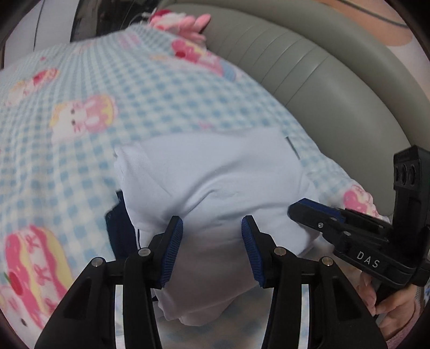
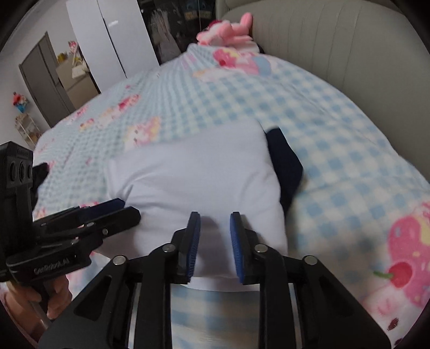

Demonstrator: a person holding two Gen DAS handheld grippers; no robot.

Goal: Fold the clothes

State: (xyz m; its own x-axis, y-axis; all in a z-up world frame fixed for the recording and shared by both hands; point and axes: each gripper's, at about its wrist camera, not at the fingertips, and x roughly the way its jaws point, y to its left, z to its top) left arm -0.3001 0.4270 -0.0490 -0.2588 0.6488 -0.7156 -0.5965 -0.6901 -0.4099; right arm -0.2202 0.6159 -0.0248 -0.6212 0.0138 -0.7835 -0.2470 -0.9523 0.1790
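Observation:
A folded white garment (image 1: 215, 174) (image 2: 193, 171) lies on a blue-checked blanket (image 1: 134, 88) (image 2: 336, 139). A navy part (image 1: 118, 225) (image 2: 285, 166) sticks out along one side of it. My left gripper (image 1: 212, 222) (image 2: 129, 209) hangs over the garment's near edge. Its jaws stand wide apart, with white cloth lying loose between the pads. My right gripper (image 2: 215, 214) (image 1: 295, 209) is at the same edge, beside the left one. Its pads stand close together and pinch a narrow bunch of the white cloth.
A padded grey headboard (image 1: 336, 88) (image 2: 349, 45) curves along the bed's far side. A pink plush toy (image 1: 182, 21) (image 2: 228, 35) lies at the blanket's far end. White wardrobe doors (image 2: 113, 37) and a small shelf (image 2: 24, 126) stand beyond the bed.

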